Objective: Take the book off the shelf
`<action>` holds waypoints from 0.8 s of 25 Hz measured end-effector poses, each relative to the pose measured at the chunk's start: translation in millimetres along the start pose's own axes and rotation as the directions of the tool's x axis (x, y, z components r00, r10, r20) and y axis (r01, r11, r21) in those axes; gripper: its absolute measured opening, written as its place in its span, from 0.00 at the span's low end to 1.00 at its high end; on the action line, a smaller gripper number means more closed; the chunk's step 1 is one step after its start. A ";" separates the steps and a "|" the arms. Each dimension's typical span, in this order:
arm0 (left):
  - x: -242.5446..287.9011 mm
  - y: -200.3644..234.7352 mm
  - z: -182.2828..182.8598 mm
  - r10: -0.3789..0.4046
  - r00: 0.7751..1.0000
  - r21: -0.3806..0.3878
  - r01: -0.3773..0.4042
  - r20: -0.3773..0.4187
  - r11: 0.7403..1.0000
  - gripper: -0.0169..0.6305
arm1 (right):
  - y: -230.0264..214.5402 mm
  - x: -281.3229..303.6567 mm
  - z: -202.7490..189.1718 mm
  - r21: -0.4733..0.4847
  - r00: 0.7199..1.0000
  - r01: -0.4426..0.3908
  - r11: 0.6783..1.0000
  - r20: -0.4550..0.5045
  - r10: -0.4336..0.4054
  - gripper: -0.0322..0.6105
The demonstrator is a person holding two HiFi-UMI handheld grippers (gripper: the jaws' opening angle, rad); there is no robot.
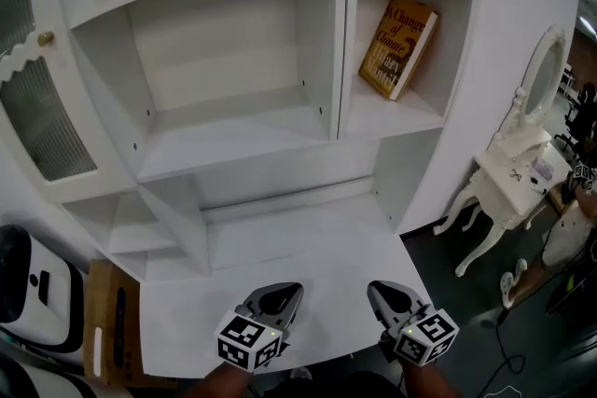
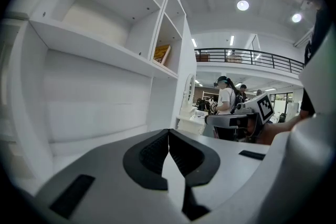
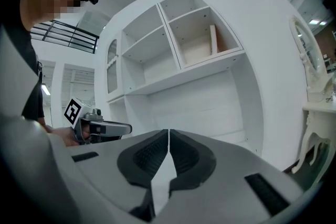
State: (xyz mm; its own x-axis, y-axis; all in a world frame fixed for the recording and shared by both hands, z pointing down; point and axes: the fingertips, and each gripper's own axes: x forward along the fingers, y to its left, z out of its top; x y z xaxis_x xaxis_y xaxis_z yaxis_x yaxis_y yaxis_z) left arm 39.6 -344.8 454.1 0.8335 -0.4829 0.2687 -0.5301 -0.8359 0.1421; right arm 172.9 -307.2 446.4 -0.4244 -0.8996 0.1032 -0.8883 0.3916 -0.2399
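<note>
A tall white shelf unit (image 1: 233, 135) fills the space ahead of both pairs of jaws, set in a bright hall with ceiling lights and a railed balcony (image 2: 247, 55) beyond the left jaws. The unit's white counter (image 1: 280, 242) juts out low down, directly under and in front of the jaws. A white dressing table (image 1: 508, 177) with an oval mirror (image 1: 541, 75) stands on the floor off to the side of the right jaws, past the unit's end wall. A person (image 2: 227, 97) stands in the background beyond the left jaws. The book (image 1: 399, 48), tan with a yellow cover facing out, stands tilted in the narrow right-hand compartment, its top leaning on the side wall; it is well above and ahead of the right jaws, and further up and across from the left ones, touching neither. The left gripper (image 1: 283, 291) and right gripper (image 1: 385, 292) hang side by side over the counter's near edge, each with its jaws pressed together on nothing
</note>
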 end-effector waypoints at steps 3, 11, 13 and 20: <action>8.3 0.6 2.2 -0.012 1.000 0.006 0.012 -0.011 1.000 0.04 | -7.8 7.7 23.4 -0.050 1.000 -0.006 0.999 0.020 0.007 0.10; 19.5 6.4 11.1 0.057 0.998 -0.019 -0.057 -0.002 0.998 0.04 | -57.7 33.8 128.9 -0.201 0.994 0.027 0.979 0.105 -0.006 0.10; 25.0 5.9 10.4 0.070 0.998 -0.020 -0.070 -0.008 0.997 0.04 | -74.3 43.5 158.2 -0.214 0.993 0.044 0.976 0.115 -0.020 0.10; 32.9 0.8 8.8 0.105 0.994 -0.030 -0.105 -0.020 0.994 0.04 | -119.9 74.4 272.7 -0.245 0.968 0.129 0.961 0.239 -0.069 0.10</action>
State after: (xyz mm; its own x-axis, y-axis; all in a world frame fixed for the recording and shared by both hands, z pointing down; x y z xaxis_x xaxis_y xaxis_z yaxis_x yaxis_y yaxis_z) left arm 68.0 -363.7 454.7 0.7701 -0.5624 0.3011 -0.6193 -0.7723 0.1414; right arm 295.6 -473.8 219.6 -0.3075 -0.9446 -0.1144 -0.9514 0.3074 0.0188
